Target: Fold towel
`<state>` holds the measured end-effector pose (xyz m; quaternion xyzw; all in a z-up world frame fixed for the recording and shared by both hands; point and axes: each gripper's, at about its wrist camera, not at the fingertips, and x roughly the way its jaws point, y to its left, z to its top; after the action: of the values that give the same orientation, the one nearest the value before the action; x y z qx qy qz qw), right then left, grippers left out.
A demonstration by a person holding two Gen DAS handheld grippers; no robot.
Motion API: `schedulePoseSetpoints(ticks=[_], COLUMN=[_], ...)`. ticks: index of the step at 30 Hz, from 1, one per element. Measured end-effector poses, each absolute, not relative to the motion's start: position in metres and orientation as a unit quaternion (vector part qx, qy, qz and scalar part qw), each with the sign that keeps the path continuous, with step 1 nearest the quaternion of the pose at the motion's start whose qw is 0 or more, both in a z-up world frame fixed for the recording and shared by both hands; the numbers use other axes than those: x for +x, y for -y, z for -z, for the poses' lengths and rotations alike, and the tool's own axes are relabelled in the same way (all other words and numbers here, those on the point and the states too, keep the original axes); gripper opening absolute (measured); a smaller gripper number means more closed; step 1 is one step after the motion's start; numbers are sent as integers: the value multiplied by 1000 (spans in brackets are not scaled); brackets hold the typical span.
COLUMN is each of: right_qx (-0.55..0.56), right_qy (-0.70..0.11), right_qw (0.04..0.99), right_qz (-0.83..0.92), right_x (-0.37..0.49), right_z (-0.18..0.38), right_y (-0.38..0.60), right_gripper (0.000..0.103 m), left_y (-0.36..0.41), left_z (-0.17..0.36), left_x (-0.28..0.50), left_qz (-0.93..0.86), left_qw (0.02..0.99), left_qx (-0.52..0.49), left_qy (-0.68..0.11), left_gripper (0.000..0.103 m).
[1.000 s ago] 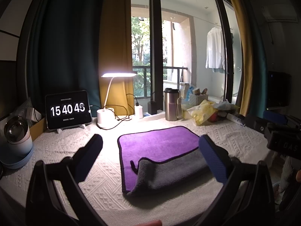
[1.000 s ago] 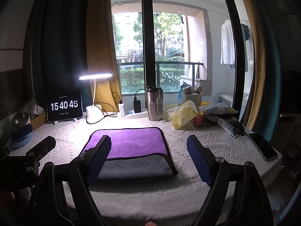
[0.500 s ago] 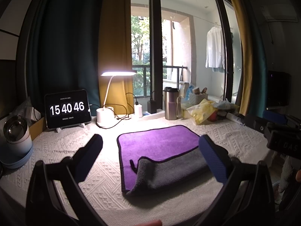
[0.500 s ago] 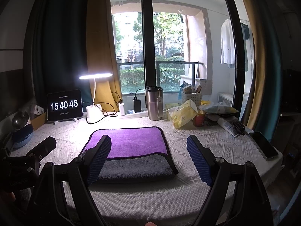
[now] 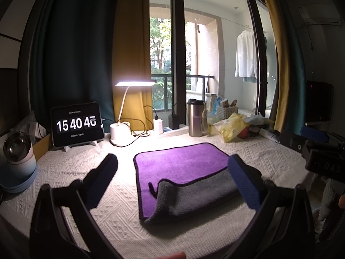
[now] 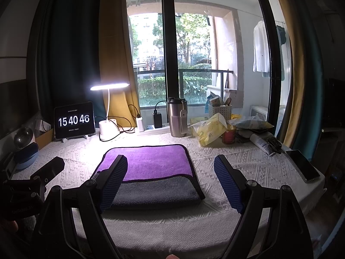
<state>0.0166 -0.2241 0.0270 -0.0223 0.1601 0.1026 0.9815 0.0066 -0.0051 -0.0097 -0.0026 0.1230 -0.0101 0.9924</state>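
Observation:
A purple towel (image 5: 181, 161) with a grey underside lies flat on the white textured tablecloth (image 5: 71, 166). Its near edge is folded over, showing a grey strip (image 5: 194, 196). In the right wrist view the towel (image 6: 148, 161) shows the same grey fold (image 6: 155, 191) along its front. My left gripper (image 5: 172, 177) is open and empty, held above the table in front of the towel. My right gripper (image 6: 170, 179) is open and empty, also held back from the towel. Neither touches the cloth.
At the back stand a tablet clock (image 5: 76, 126), a lit desk lamp (image 5: 134, 84), a steel tumbler (image 5: 195, 118), a yellow bag (image 5: 231, 127) and clutter. A phone (image 6: 301, 165) lies near the right table edge. A white and blue container (image 5: 18, 164) stands at the left.
The clock has advanced one second. Both grippers and the towel stay almost still.

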Motion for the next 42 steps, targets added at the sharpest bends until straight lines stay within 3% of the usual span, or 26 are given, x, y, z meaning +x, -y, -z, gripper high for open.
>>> schedulePoseSetpoints(ticks=[38, 40, 42], right_qx=[-10, -7, -5], right_qy=[-265, -276, -288], right_qw=[957, 953, 949], right_qz=[-119, -122, -124], right_x=[105, 114, 124], right_z=[34, 38, 42], right_y=[239, 242, 244], right_gripper=[85, 85, 84], left_y=[-4, -4, -6], left_z=[71, 75, 80], left_x=[91, 97, 105], left_qz=[31, 30, 30], left_qw=[965, 962, 958], left_qx=[-5, -7, -10], left_qy=[-261, -271, -284], left_gripper=[101, 100, 90])
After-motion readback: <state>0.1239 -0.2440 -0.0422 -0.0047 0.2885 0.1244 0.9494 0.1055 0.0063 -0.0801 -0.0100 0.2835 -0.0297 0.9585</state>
